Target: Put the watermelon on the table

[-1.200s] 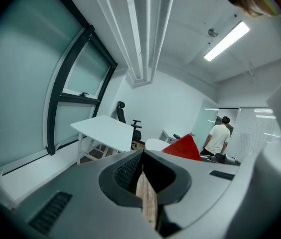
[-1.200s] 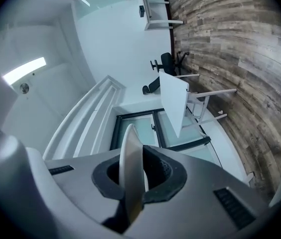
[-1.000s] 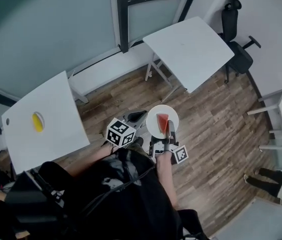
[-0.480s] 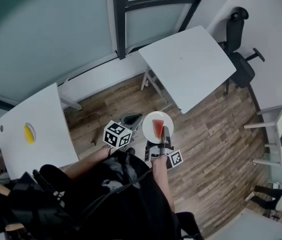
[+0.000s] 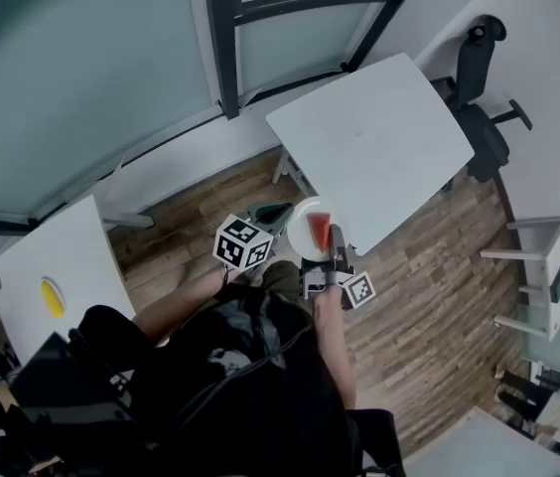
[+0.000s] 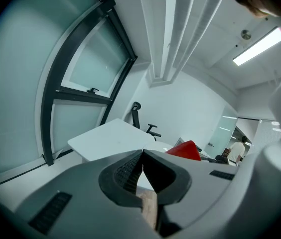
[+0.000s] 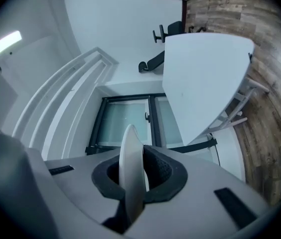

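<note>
My right gripper (image 5: 336, 238) pinches the rim of a white plate (image 5: 303, 217). The watermelon (image 5: 320, 233) slice lies on this plate, just ahead of the jaws, at the middle of the head view. There the plate reaches the lower left edge of the white table (image 5: 379, 137). My left gripper (image 6: 143, 153), its 2 jaws pressed together on nothing, is just left of the plate. An office chair (image 5: 486, 63) stands at the upper right.

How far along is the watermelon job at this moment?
Done: the right gripper is shut on the rim of the white plate carrying the watermelon slice. In hand: the plate hangs in the air at the near edge of the white table, apparently not yet resting on it. Left: set it down and release. The left gripper is shut and empty.
</note>
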A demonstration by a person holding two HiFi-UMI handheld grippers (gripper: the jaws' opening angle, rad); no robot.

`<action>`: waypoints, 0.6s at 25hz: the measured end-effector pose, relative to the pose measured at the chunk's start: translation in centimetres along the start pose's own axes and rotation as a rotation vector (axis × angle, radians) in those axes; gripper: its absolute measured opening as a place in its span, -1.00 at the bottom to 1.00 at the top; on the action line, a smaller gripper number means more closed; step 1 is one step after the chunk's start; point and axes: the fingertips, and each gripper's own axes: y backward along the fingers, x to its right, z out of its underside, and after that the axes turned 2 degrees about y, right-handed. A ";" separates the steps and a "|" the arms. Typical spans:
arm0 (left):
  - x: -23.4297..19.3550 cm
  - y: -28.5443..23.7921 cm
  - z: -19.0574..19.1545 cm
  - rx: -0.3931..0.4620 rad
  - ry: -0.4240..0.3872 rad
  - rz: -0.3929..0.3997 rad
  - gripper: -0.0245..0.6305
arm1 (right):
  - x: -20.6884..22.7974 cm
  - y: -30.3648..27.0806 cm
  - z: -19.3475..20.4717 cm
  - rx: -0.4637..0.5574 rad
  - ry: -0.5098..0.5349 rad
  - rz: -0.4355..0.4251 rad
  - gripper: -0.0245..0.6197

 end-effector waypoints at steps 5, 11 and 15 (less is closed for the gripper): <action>-4.1 -3.9 -2.1 0.018 0.021 -0.066 -0.91 | 2.3 -7.0 -1.7 -0.092 0.019 0.023 -0.85; -11.4 -10.1 -2.8 -0.018 0.030 -0.154 -0.91 | 9.4 -17.4 -5.6 -0.184 0.035 0.145 -0.85; -16.3 -13.9 -3.0 -0.071 0.072 -0.251 -0.91 | 14.2 -24.5 -8.2 -0.209 0.008 0.206 -0.85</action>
